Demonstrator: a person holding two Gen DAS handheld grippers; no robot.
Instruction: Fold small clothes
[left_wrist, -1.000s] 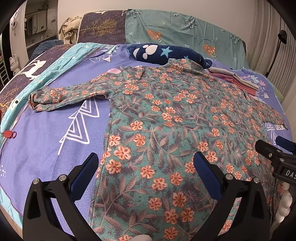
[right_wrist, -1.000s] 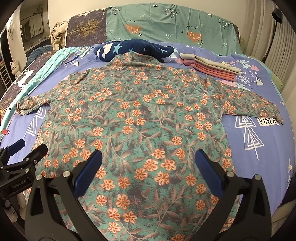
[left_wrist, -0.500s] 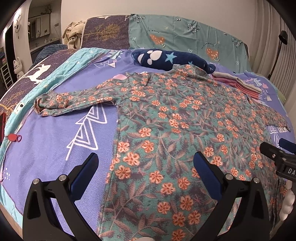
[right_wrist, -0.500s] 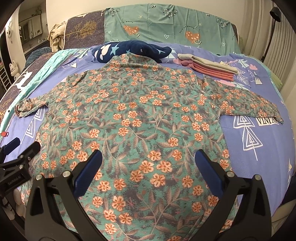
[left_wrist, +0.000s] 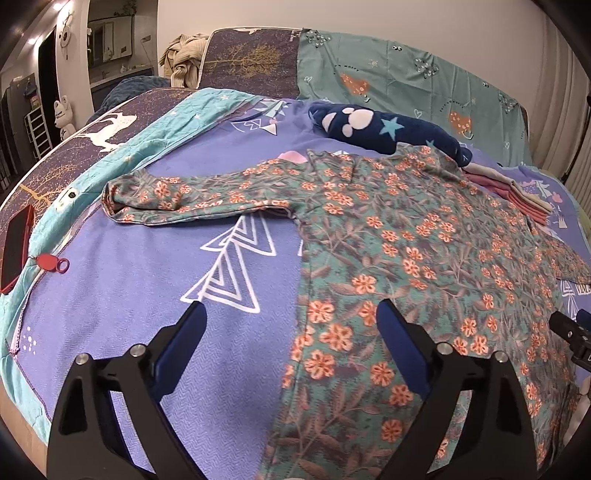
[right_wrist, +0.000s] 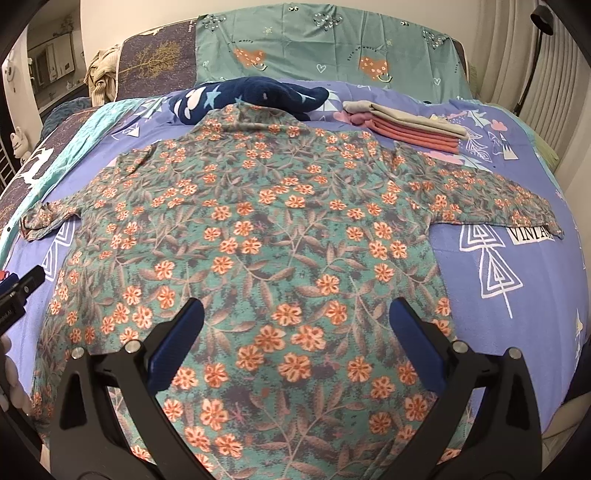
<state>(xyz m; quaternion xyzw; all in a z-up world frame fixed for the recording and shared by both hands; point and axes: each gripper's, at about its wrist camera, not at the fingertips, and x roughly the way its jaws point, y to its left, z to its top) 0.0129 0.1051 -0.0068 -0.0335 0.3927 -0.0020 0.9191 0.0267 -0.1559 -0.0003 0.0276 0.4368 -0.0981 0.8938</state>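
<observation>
A green long-sleeved shirt with orange flowers (right_wrist: 280, 229) (left_wrist: 413, 258) lies spread flat on the bed, both sleeves stretched out sideways. My left gripper (left_wrist: 291, 325) hovers over the shirt's left side edge, half above the purple sheet; its jaws are closing and nothing is pinched between them. The left sleeve (left_wrist: 177, 199) lies farther up the bed from it. Over the shirt's lower middle, my right gripper (right_wrist: 295, 317) stands open and empty. Each gripper's tip shows at the edge of the other's view.
A navy plush cushion with stars (right_wrist: 251, 98) lies at the shirt's collar. A stack of folded pink and beige clothes (right_wrist: 410, 127) sits at the back right. A red phone (left_wrist: 16, 243) and red tag (left_wrist: 51, 263) lie at the bed's left edge.
My left gripper has shifted left, from over the shirt's body to its left side edge, and its jaws have narrowed slightly. The right gripper has stayed put.
</observation>
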